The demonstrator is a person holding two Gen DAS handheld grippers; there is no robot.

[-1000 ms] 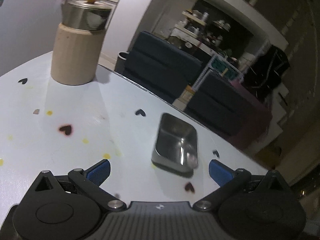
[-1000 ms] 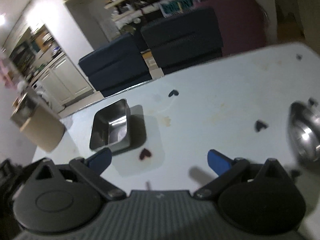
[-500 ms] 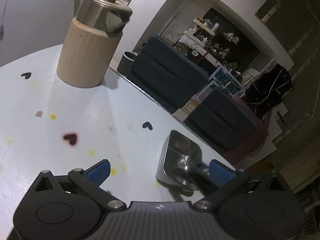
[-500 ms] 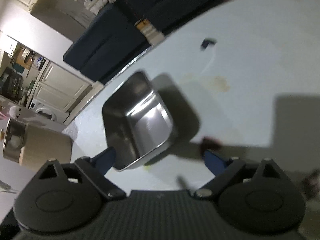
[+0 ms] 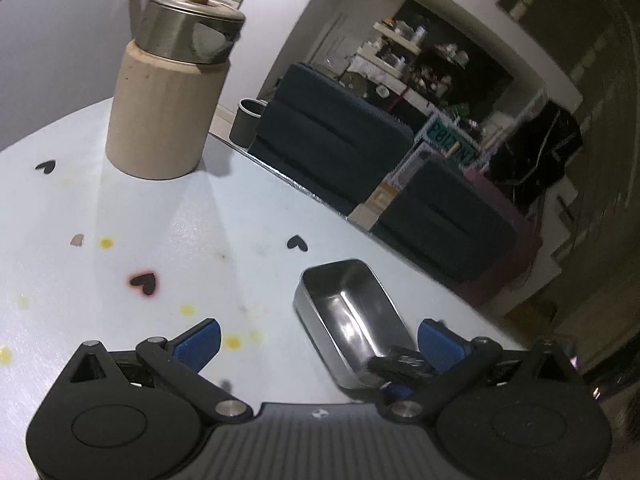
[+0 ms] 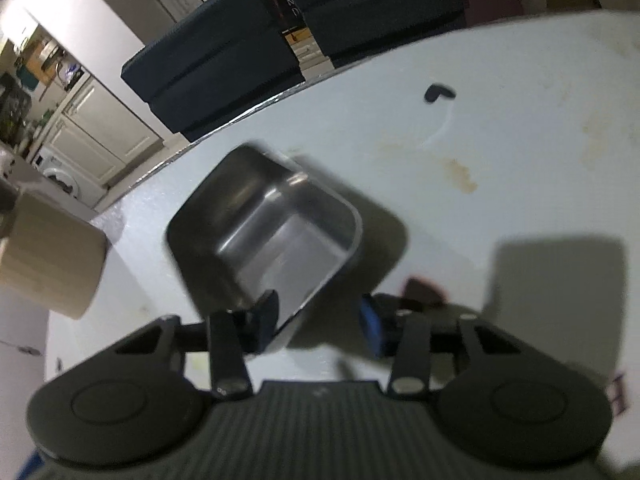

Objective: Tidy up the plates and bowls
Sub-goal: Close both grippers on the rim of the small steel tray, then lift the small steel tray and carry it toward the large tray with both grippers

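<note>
1. Far ahead and to the right of the left gripper (image 5: 318, 342), a teal sign (image 5: 452, 140) behind the sofas (image 5: 332, 140) carries pale capital letters; they are too blurred to read for certain.
2. Far ahead of the right gripper (image 6: 318, 320), a dark strip (image 6: 286, 0) between the sofas bears pale tilted letters, illegible.
3. A tiny pale emblem (image 5: 318, 413) sits on the left gripper's body; it is a mark, not lettering.

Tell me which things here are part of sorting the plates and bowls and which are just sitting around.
Part of the job:
steel tray
right hand-held gripper, closing around the tray's near wall
left hand-held gripper, open

Just there:
wooden block
lidded steel pot on top of it
heart stickers
table
</note>
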